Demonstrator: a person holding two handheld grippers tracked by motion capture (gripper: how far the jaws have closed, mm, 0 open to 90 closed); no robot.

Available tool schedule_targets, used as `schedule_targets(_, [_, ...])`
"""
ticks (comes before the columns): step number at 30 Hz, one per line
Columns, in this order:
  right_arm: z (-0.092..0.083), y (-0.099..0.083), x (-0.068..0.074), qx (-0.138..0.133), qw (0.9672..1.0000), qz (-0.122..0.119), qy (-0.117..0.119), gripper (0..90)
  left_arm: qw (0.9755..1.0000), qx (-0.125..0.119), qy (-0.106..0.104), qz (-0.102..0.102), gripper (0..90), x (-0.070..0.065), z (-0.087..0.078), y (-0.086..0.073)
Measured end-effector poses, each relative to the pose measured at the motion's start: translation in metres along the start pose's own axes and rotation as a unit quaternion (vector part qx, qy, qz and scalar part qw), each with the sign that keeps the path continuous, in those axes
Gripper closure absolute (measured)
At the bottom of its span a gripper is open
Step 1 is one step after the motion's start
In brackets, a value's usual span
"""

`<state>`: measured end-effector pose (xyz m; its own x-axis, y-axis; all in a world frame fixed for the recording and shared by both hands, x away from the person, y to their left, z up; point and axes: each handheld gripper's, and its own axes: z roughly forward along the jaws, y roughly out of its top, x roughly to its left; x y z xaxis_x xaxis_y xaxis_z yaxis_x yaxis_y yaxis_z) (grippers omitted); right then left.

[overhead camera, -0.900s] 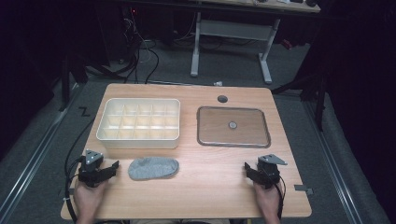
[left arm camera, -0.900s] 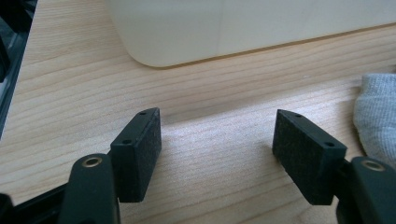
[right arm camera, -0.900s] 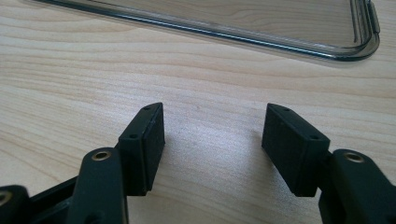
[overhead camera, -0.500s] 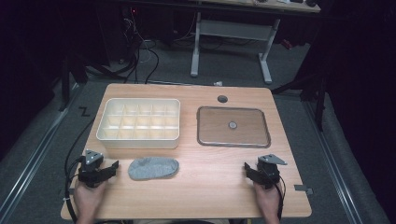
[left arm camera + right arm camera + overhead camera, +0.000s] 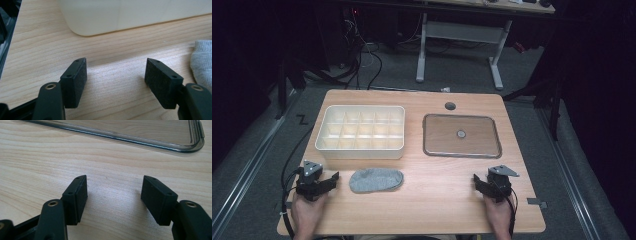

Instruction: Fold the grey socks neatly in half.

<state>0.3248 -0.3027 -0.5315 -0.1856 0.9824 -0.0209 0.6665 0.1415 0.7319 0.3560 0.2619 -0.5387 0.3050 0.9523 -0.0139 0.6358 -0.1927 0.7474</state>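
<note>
Your grey sock (image 5: 376,180) lies flat on the wooden table (image 5: 437,200), at about 7 o'clock from the table's middle, just in front of the white compartment box (image 5: 361,131) and apart from it. Nothing grips it yet, so by the look of things the work has not begun: the sock is untouched and every compartment of the box that can be seen looks empty.

Your left gripper (image 5: 333,178) rests on the table at 9 o'clock from the sock, near it but not touching, its jaws spread wide with only bare wood between them. In the left gripper view the sock's edge (image 5: 202,60) sits off at 3 o'clock, outside the jaws, with the box wall (image 5: 130,15) at 12 o'clock.

Your right gripper (image 5: 477,182) rests well apart, at 3 o'clock from the sock, jaws also wide and holding nothing. The clear lid (image 5: 462,135) lies flat at 12 o'clock from it, beside the box; the right gripper view shows the lid's rim (image 5: 140,141) ahead of the jaws.

What seems left is everything: reach the sock, close on it, move it. Nothing stands between your left gripper and the sock; the box wall just behind the sock is the one thing you could bump.
</note>
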Motion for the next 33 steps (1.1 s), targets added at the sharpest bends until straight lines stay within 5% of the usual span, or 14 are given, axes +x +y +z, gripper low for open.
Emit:
schedule_targets(21, [0.0, 0.0, 0.0002, 0.0, 1.0, 0.0, 0.0, 38.3, 1.0, -0.001, -0.002, -0.001, 35.2, -0.0002, -0.0006, -0.0003])
schedule_targets(33, [-0.0002, 0.0, 0.0002, 0.0, 1.0, 0.002, 0.0, 38.2, 0.9993, -0.006, -0.024, -0.029, 37.3, 0.0031, -0.0062, 0.0006])
